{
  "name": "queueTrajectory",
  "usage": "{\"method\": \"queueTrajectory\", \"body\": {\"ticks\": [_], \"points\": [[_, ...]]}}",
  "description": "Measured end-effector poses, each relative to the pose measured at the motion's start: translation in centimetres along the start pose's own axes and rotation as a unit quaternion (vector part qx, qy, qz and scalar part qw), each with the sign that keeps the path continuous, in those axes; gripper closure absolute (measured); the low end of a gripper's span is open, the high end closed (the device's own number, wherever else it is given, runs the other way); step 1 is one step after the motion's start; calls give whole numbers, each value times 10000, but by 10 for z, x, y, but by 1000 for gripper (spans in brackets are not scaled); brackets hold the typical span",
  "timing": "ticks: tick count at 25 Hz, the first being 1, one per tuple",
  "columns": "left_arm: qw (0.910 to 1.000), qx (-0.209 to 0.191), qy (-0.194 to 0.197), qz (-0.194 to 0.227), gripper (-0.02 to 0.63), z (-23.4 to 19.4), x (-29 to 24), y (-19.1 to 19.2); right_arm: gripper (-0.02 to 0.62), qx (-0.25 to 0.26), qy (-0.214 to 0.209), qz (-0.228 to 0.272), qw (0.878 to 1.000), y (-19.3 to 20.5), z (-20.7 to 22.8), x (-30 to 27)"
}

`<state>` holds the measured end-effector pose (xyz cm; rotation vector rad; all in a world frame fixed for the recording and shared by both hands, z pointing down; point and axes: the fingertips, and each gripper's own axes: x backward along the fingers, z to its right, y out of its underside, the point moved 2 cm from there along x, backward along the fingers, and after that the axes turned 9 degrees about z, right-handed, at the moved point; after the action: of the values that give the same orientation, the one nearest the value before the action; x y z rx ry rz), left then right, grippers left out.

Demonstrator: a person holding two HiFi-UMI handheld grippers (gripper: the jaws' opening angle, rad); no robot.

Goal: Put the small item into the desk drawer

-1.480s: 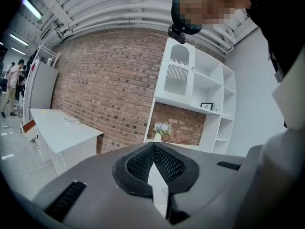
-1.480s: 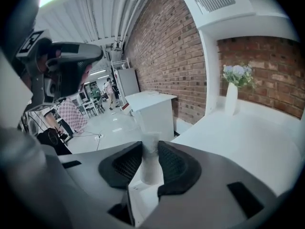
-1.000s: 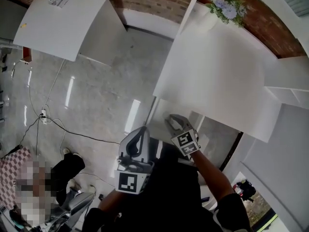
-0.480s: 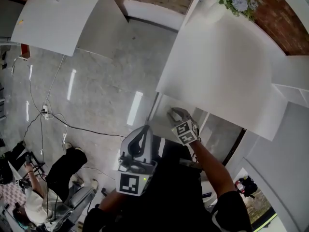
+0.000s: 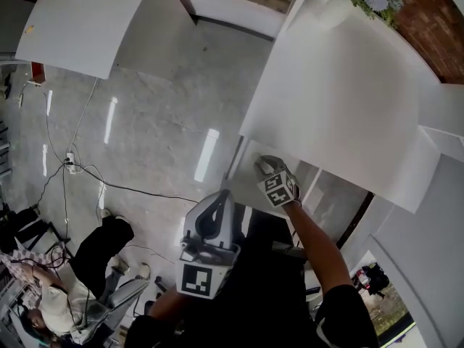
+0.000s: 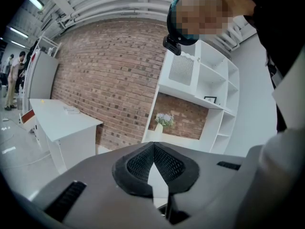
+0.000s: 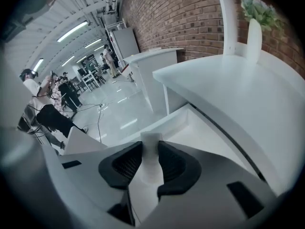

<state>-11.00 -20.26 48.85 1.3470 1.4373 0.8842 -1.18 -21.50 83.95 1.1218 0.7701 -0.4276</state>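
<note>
Low in the right gripper view, the right gripper (image 7: 147, 162) pinches the small white item (image 7: 150, 138) by its sides over the open drawer (image 7: 209, 138); it looks light, stiff and smooth, so it may slip, while the left gripper (image 6: 153, 147), jaws together, holds nothing.

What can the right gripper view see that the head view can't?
Only the right gripper view shows the small white item pinched between the jaws of the right gripper. Only the head view shows the left gripper and the person's right arm reaching forward. Both show the white desk, its open drawer and the flowers.
</note>
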Motion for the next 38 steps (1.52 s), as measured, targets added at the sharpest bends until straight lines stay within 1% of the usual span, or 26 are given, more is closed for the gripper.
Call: {"method": "queueTrajectory", "body": {"ticks": [7, 14, 19, 26, 38], "points": [[10000, 35, -18, -69, 581, -5, -6, 10, 471, -98, 53, -249, 9996, 21, 10, -26], [9998, 78, -43, -158, 581, -6, -12, 22, 471, -121, -9, -533, 9985, 43, 15, -49], [9996, 154, -150, -187, 581, -13, -17, 29, 471, -198, 24, -636, 9978, 51, 21, -65], [9993, 189, -218, -242, 583, -18, -22, 35, 471, -317, 47, -875, 9956, 68, 26, -77], [9990, 234, -300, -246, 581, -23, -19, 40, 469, -401, 67, -1058, 9936, 78, 29, -87]]}}
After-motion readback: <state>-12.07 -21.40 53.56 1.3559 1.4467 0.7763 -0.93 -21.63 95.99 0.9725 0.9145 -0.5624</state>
